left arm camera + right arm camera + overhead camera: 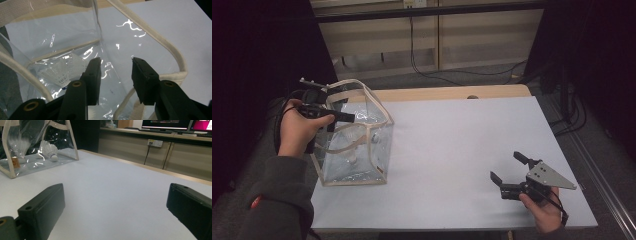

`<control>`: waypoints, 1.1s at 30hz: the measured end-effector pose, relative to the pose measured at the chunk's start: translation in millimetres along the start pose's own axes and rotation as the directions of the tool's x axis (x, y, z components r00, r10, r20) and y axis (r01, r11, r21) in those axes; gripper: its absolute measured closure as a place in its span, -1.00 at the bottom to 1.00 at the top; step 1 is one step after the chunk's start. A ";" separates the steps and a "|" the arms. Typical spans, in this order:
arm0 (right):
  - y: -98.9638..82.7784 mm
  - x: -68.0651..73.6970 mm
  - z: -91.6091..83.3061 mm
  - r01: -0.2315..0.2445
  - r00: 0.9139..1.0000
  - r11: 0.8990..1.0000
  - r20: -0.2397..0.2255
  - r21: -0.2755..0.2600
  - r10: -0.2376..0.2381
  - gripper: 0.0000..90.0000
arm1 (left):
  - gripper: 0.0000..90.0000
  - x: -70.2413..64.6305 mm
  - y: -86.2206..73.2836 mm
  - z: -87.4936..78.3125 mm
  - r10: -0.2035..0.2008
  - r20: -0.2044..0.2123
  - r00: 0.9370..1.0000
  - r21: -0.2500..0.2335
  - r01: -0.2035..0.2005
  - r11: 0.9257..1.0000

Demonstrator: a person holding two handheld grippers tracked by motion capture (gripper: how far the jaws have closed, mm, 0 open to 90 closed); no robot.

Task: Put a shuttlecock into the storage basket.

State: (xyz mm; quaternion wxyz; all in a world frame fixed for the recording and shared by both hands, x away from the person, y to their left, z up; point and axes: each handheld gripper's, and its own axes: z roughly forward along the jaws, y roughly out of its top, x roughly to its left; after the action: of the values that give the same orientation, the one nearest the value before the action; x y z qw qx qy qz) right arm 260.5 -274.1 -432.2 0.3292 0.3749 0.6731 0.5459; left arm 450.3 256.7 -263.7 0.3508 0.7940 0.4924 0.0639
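Glossy clear plastic bag with woven cloth trim; matt table.

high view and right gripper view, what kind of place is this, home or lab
Probably a lab or office workroom, not a home: a table under a plain white cover, loose cables along the floor, monitors on a back counter, and a wall power socket.

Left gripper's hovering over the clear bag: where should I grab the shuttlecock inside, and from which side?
Judging by its pose, take the shuttlecock by its round cork, coming down through the clear bag's open top. It lies on its side on the bag's floor; the feather skirt looks easier to crush.
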 end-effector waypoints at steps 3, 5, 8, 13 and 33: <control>-0.1 -0.1 0.1 0.002 1.000 1.000 0.000 0.000 -0.002 -0.96 | 0.29 -1.7 0.3 -2.0 0.005 0.011 1.000 0.000 -0.005 1.000; 0.1 0.3 -0.1 -0.002 1.000 1.000 0.001 0.001 0.002 -0.96 | 0.26 -3.5 0.6 -3.4 0.007 0.019 1.000 -0.003 -0.007 1.000; 0.2 0.0 -0.1 0.000 1.000 1.000 0.001 -0.001 0.000 -0.96 | 0.21 -7.7 1.1 -5.6 0.011 0.046 0.999 -0.006 -0.011 1.000; 0.3 0.3 0.0 -0.001 1.000 1.000 -0.002 -0.001 0.001 -0.96 | 0.10 -15.4 1.7 -8.9 0.028 0.088 0.996 -0.013 -0.027 1.000; -0.1 -0.2 -3.5 -0.002 1.000 1.000 0.007 0.000 0.002 -0.96 | -0.22 -40.3 -4.7 -10.6 0.096 0.224 0.970 0.015 -0.102 0.995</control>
State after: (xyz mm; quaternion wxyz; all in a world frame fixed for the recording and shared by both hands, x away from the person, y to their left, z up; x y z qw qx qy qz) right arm 257.6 -276.0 -431.7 0.3309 0.3773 0.6716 0.5451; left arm 421.7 229.8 -248.9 0.3895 0.8243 0.4106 -0.0147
